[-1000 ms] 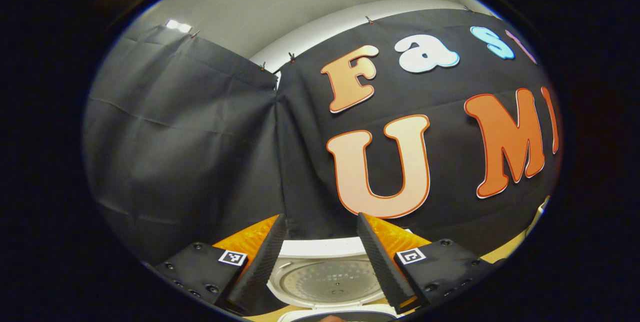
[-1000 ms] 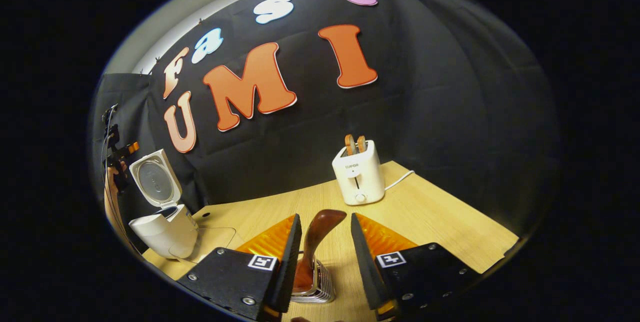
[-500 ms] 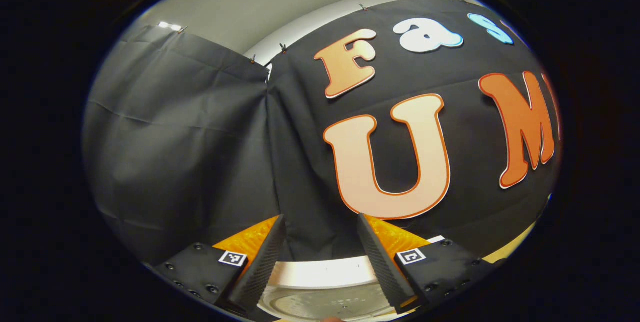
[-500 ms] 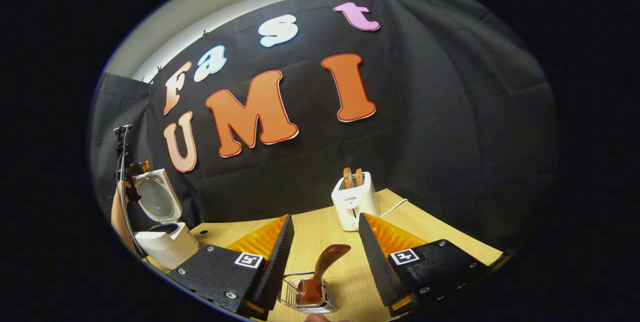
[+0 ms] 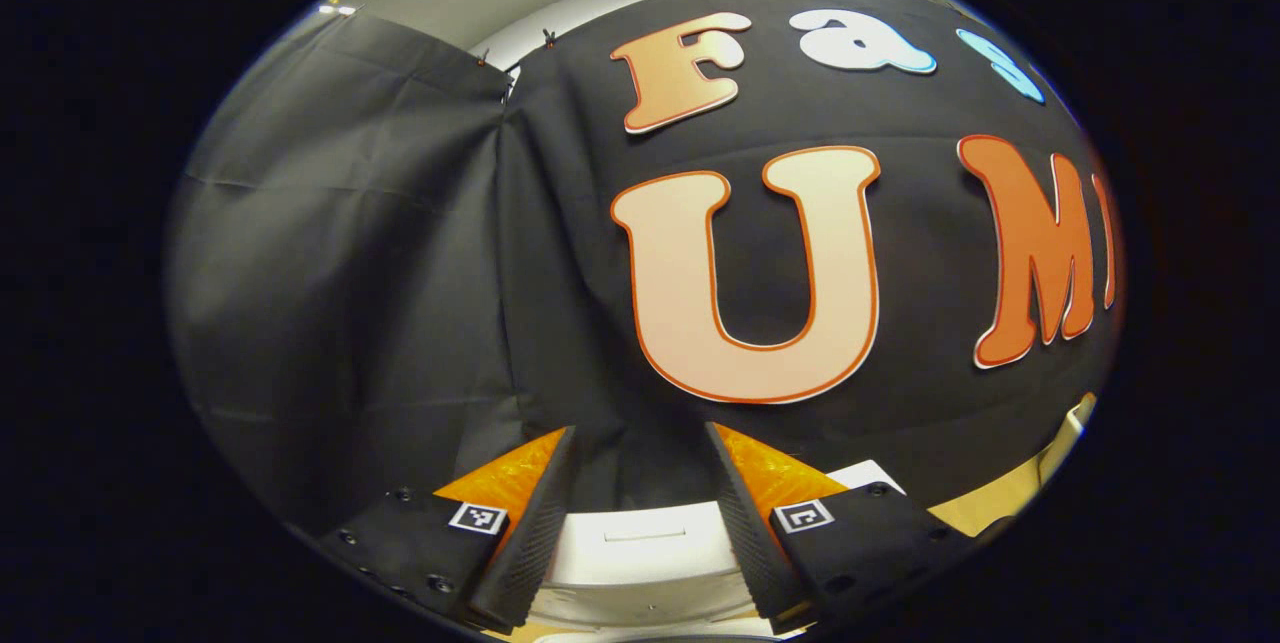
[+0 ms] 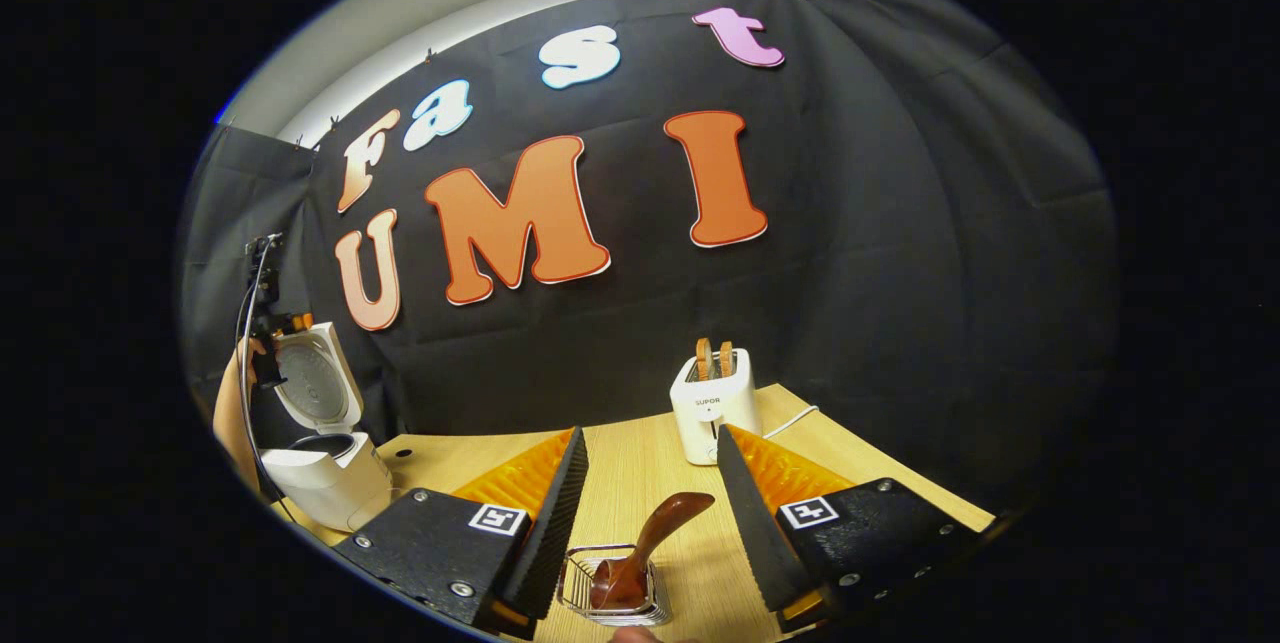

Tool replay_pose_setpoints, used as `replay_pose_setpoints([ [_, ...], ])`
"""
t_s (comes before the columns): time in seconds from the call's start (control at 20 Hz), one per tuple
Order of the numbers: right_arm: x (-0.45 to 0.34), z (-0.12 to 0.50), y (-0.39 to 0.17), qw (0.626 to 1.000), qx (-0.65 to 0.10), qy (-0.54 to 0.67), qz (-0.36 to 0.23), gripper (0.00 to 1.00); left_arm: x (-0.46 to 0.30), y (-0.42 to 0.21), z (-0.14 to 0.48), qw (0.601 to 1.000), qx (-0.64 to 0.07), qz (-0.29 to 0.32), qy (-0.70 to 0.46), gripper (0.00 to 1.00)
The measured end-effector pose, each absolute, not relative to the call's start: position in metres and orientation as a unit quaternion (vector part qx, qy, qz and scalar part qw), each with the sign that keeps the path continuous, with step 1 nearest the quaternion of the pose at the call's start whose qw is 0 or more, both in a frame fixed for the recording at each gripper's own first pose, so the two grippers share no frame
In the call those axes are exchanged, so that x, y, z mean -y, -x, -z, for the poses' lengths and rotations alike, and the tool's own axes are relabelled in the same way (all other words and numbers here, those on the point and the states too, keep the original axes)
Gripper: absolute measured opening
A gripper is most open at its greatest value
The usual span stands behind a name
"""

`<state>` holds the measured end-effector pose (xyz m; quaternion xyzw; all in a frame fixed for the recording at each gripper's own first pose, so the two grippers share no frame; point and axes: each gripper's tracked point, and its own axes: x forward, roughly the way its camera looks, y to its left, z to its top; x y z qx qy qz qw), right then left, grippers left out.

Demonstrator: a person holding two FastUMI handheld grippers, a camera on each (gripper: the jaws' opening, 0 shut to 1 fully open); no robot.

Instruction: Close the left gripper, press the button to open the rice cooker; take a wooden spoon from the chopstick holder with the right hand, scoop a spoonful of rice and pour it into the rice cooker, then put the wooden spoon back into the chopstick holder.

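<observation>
Brown wooden spoon [image 6: 645,548] upright in wire chopstick holder [image 6: 615,588] on tabletop [image 6: 640,468], between spread fingers of right gripper [image 6: 650,513]; white rice cooker [image 6: 320,448] lid up; next, descend and pinch handle; left gripper [image 5: 635,513] fingers spread.

white toaster [image 6: 712,405] sits far back on the wooden table [image 6: 880,468], two toast slices [image 6: 714,357] sticking up, cord [image 6: 790,418] trailing right

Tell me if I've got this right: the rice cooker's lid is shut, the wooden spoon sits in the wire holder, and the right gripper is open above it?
Not quite. In the right gripper view the rice cooker has its lid standing open, not shut. The rest holds: the wooden spoon sits in the wire holder, and the right gripper is open above it.
</observation>
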<state>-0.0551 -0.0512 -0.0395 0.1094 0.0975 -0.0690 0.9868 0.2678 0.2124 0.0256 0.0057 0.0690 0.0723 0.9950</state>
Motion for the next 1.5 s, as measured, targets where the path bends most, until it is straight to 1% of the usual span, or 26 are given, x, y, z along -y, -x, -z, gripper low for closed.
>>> replay_pose_setpoints([
  [0.1,0.053,0.042,0.056,0.986,-0.099,-0.112,0.066,0.77,-0.206,-0.255,-0.028,0.994,-0.093,-0.065,-0.003,0.83],
  [0.2,0.054,0.045,0.057,0.986,-0.101,-0.121,0.061,0.77,-0.2,-0.24,-0.031,0.991,-0.119,-0.06,0.001,0.82],
  [0.25,0.055,0.047,0.059,0.985,-0.101,-0.127,0.057,0.77,-0.198,-0.237,-0.023,0.989,-0.134,-0.057,0.002,0.82],
  [0.5,0.061,0.042,0.072,0.986,-0.079,-0.14,0.05,0.77,-0.18,-0.181,-0.007,0.982,-0.182,-0.038,0.024,0.82],
  [0.75,0.065,0.029,0.076,0.988,-0.051,-0.136,0.043,0.77,-0.168,-0.124,0.031,0.971,-0.233,-0.033,0.033,0.83],
  [0.95,0.06,0.031,0.077,0.986,-0.048,-0.154,0.029,0.77,-0.159,-0.089,0.057,0.965,-0.259,-0.038,0.029,0.82],
  [1.25,0.059,0.032,0.076,0.994,-0.042,-0.1,0.029,0.77,-0.149,-0.061,0.092,0.954,-0.295,-0.042,0.043,0.82],
  [1.4,0.05,0.04,0.073,0.995,-0.05,-0.081,0.02,0.78,-0.142,-0.036,0.128,0.947,-0.314,-0.051,0.032,0.83],
  [1.5,0.044,0.045,0.072,0.995,-0.057,-0.076,0.012,0.79,-0.138,-0.02,0.163,0.933,-0.354,-0.062,0.024,0.83],
])
